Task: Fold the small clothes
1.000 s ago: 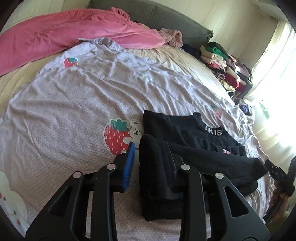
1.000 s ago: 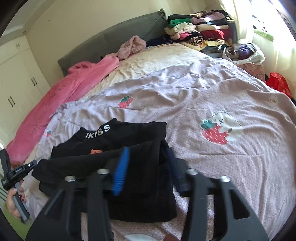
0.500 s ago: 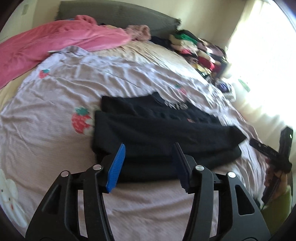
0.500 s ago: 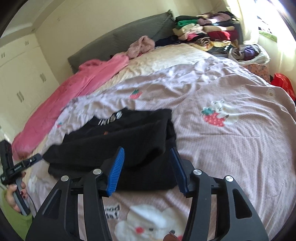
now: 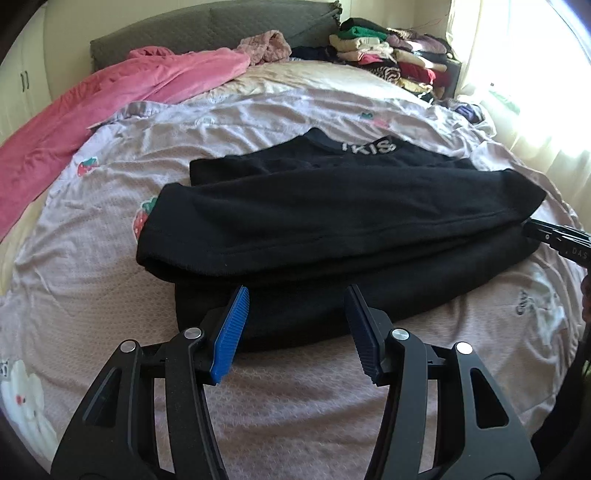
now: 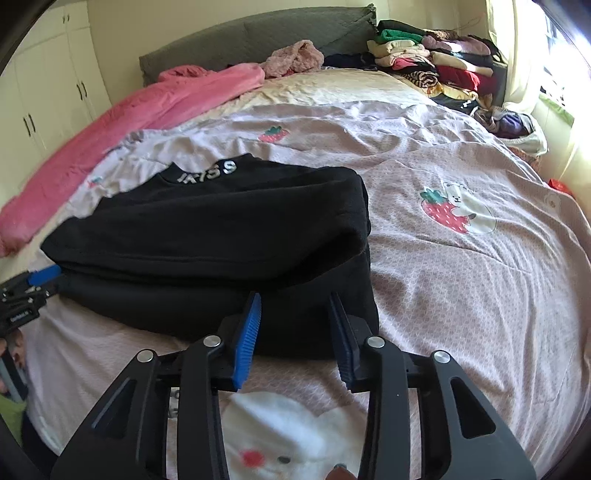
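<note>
A black sweater [image 5: 332, 206] lies flat on the bed with a sleeve folded across its body and white letters on the collar [image 5: 369, 146]. My left gripper [image 5: 295, 325] hovers open at the garment's near hem, with only cloth and bedcover showing in the gap. In the right wrist view the same sweater [image 6: 221, 229] fills the middle. My right gripper [image 6: 293, 332] is at its near right corner with jaws closing; the hem lies between the pads, which do not press it. The left tool's blue pad [image 6: 44, 275] shows at the sweater's left end.
A lilac bedcover [image 6: 480, 295] with strawberry and bear prints lies under everything. A pink blanket [image 5: 110, 99] runs along the far left. Stacked folded clothes [image 5: 388, 55] stand at the far right by the grey headboard [image 5: 221, 26]. A bright window is on the right.
Both grippers had black cloth between their fingers a second ago. They let it go and drew back and down to the near hem. The sleeve now lies folded across the body.
</note>
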`<action>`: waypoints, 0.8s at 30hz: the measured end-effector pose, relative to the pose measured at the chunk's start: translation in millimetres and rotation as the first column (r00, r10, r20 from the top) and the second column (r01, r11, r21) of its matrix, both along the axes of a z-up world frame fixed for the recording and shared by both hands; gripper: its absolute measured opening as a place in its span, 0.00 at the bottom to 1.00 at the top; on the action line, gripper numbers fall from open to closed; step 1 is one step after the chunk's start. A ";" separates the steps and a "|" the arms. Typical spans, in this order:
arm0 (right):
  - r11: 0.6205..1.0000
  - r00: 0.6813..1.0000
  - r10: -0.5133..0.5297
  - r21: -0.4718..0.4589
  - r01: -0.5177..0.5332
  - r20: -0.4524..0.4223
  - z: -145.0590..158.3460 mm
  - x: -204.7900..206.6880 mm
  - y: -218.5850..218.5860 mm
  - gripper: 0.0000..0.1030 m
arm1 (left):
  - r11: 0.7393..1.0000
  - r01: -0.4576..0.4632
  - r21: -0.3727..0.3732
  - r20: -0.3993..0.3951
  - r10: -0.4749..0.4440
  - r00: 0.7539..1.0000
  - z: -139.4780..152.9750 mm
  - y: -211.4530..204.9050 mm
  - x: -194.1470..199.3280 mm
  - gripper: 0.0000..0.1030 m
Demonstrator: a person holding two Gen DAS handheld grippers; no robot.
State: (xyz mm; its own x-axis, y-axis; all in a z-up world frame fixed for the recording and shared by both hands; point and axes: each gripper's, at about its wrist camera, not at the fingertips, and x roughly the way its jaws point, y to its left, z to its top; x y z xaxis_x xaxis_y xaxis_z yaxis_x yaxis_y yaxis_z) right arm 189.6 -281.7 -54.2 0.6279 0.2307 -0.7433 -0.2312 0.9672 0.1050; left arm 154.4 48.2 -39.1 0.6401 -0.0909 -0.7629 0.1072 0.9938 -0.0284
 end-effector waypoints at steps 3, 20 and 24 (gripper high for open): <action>0.999 1.000 0.006 -0.033 -0.006 -0.001 -5.6 5.7 5.0 0.32 | 1.000 -0.002 0.021 0.008 0.002 1.000 -2.5 -1.5 3.4 0.44; 1.000 1.000 0.014 0.000 -0.014 0.013 3.2 48.4 14.9 0.32 | 0.999 -0.036 -0.022 0.010 0.036 0.999 -0.3 10.8 59.1 0.46; 0.999 1.000 0.008 0.038 -0.008 0.010 9.7 63.3 14.0 0.32 | 0.999 -0.040 0.002 0.014 0.040 0.999 3.1 14.9 79.1 0.47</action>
State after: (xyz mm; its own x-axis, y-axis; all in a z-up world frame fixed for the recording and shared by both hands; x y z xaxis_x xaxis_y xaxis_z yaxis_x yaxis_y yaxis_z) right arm 252.9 -267.7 -44.5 0.6330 0.2638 -0.7278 -0.2401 0.9607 0.1394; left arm 233.5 63.1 -36.0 0.6540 -0.0635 -0.7539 0.0677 0.9974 -0.0253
